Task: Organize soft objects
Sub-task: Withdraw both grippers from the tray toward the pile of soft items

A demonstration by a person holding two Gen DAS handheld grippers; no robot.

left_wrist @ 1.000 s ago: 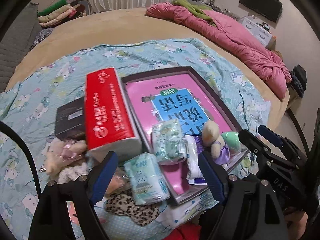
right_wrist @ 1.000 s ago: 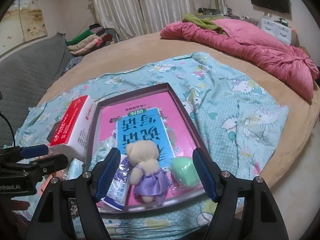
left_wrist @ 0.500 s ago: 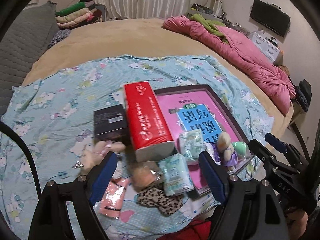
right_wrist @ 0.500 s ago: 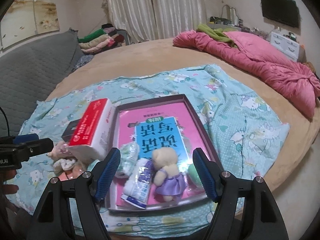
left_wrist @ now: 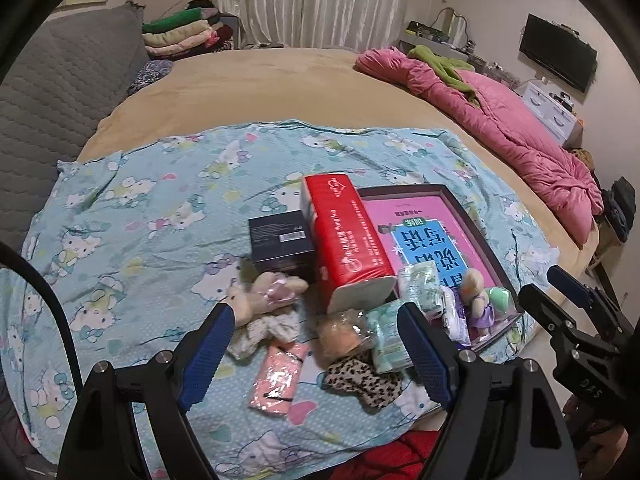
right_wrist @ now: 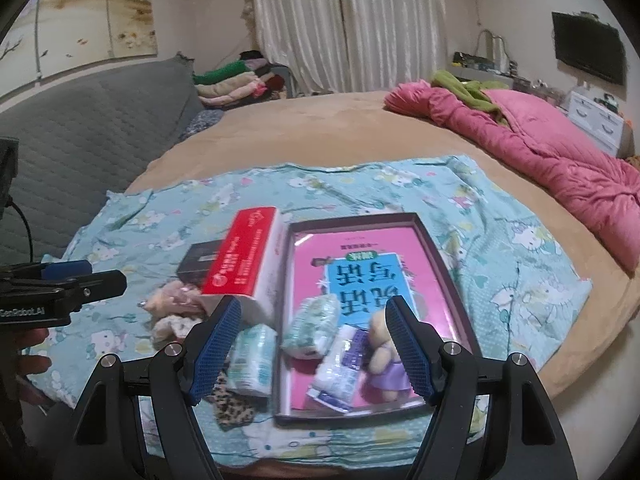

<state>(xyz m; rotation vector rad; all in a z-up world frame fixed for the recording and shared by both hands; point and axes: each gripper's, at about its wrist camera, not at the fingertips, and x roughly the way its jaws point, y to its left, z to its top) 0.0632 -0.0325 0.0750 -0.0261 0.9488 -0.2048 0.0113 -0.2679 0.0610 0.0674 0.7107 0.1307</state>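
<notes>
On a blue cartoon-print sheet point(left_wrist: 132, 216) lies a dark-rimmed tray point(right_wrist: 436, 256) with a pink base. In it are a small bear in a purple dress point(right_wrist: 384, 348), a green-white tissue pack point(right_wrist: 316, 324) and a purple-white pack point(right_wrist: 340, 368). Left of the tray lie a red tissue pack point(left_wrist: 348, 236), a plush bunny point(left_wrist: 264, 292), a pink packet point(left_wrist: 278, 380), a leopard-print cloth point(left_wrist: 364, 380) and another tissue pack point(left_wrist: 384, 340). My left gripper point(left_wrist: 316, 354) hovers open above the loose pile. My right gripper point(right_wrist: 312, 346) hangs open over the tray's near end. Neither holds anything.
A black box point(left_wrist: 280, 244) sits behind the bunny against the red pack. A pink quilt point(left_wrist: 520, 128) lies at the bed's far right, folded clothes point(left_wrist: 180, 36) are stacked at the back left, and a grey padded headboard point(right_wrist: 88, 136) runs along the left.
Both grippers have risen and drawn back from the pile, so the objects look smaller and more of the sheet shows. No object has moved and both grippers stay open.
</notes>
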